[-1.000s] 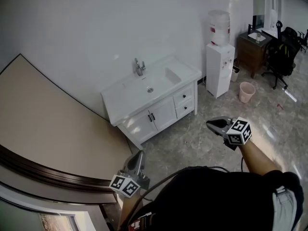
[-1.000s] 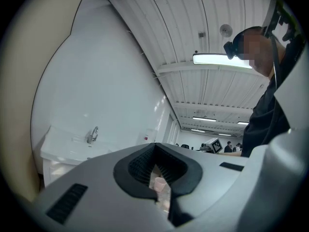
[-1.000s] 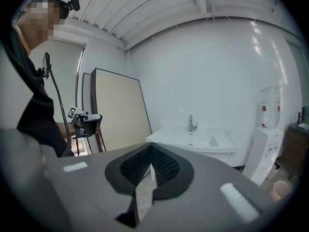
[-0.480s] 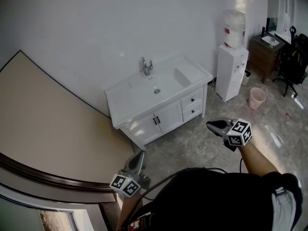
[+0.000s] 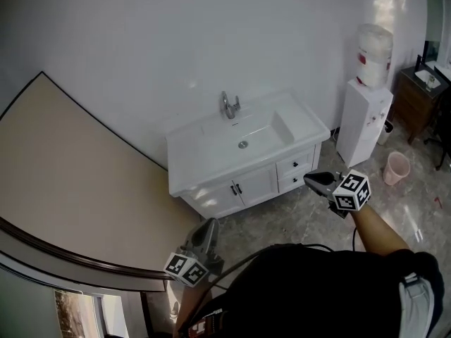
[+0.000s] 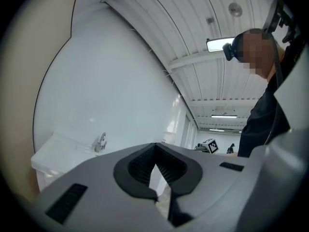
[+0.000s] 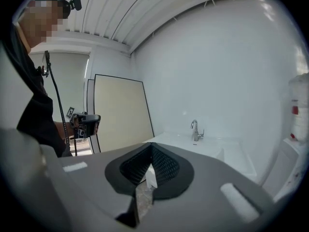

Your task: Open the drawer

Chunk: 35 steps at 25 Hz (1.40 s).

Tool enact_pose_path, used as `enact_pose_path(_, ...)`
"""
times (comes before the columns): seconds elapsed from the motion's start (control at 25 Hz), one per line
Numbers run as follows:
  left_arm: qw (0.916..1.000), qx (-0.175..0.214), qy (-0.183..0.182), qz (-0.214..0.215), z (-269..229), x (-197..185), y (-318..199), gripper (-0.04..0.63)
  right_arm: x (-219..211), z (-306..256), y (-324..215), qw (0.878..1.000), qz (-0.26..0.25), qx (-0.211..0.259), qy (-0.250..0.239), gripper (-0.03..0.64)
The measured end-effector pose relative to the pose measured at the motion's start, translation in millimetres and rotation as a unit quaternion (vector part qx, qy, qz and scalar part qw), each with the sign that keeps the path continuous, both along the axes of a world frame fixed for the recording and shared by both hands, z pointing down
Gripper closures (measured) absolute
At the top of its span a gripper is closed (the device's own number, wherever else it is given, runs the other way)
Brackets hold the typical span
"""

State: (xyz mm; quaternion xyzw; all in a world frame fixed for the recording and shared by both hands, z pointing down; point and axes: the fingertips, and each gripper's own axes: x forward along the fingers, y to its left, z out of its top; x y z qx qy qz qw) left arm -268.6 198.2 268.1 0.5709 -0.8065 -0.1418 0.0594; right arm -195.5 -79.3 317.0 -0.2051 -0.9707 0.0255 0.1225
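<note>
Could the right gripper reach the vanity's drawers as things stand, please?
Probably not yet: the right gripper, shut and empty, is held well short of the drawers, though nothing stands between them.

The grey marbled floor [image 5: 303, 220] carries, along its far edge, a white vanity cabinet [image 5: 246, 185], a water dispenser [image 5: 363, 122] and a pink bin [image 5: 397, 167].

Water dispenser [image 5: 365, 122], pink bin [image 5: 397, 167] nr it, beige board [image 5: 70, 167]
</note>
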Motion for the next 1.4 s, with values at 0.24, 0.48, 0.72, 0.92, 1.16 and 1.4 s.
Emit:
enact_pose_path(0.24, 0.9998, -0.008, 0.008, -0.018, 7.9, -12.7, -52.5, 0.594, -24.0, 8.1, -52.9, 1.000, -0.021, -0.003, 0.002, 0.621)
enact_pose_path(0.48, 0.9998, -0.015, 0.010, -0.004, 15.8, -35.3, -88.5, 0.594, -39.2, 24.6, -87.7, 1.000, -0.009, -0.012, 0.014, 0.621)
enact_pose_path(0.72, 0.9995, -0.009, 0.011, 0.028, 18.1, -78.3, -105.7, 0.594, -67.0, 25.6, -101.4, 1.000, 0.024, -0.008, 0.015, 0.621)
enact_pose_path(0.92, 0.9980, 0.000, 0.005, 0.064, 13.0, -130.6, -105.0, 0.594, -97.0, 14.4, -94.5, 0.998, 0.059, 0.001, 0.014, 0.621)
enact_pose_path(1.16, 0.9949, 0.002, -0.005, 0.101, -2.7, -194.4, -89.8, 0.594, -144.3, -2.8, -72.9, 0.995, 0.102, 0.001, 0.002, 0.621)
enact_pose_path(1.4, 0.9937, 0.008, -0.001, 0.112, 4.1, -258.8, -56.9, 0.594, -195.1, -0.9, -38.8, 0.993, 0.115, 0.006, 0.003, 0.621)
